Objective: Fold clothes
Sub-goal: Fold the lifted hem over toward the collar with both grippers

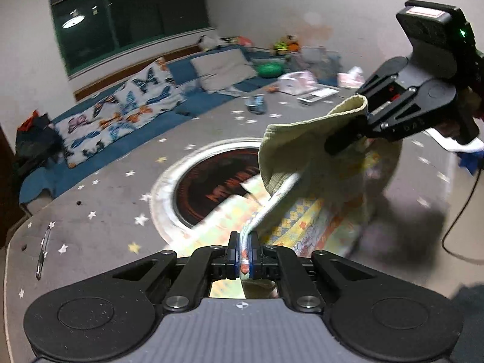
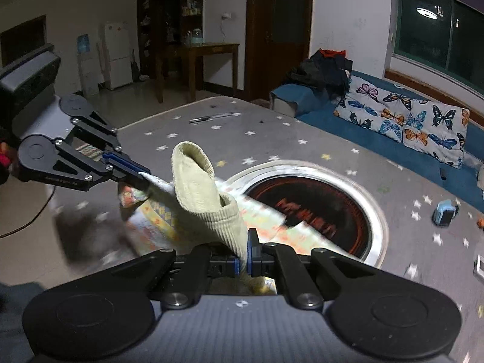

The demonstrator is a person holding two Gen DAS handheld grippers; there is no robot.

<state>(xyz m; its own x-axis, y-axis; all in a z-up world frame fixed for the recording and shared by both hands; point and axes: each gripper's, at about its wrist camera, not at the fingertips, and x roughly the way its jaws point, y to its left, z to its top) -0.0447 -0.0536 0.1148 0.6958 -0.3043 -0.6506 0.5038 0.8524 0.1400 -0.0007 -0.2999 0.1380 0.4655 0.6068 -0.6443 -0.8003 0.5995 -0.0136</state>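
Your left gripper (image 1: 243,252) and right gripper (image 2: 243,252) both clamp the garment (image 1: 302,181); its blurred hem probably drags the table (image 1: 99,193), so it may bunch.

Garment (image 1: 314,211) is hanging over the near edge of the round inset (image 1: 211,181) in the table (image 1: 99,187). Pen (image 1: 42,254) is lying left of the inset, cushions (image 1: 121,106) are sitting behind it, and the toy car (image 2: 444,211) is sitting right of it.
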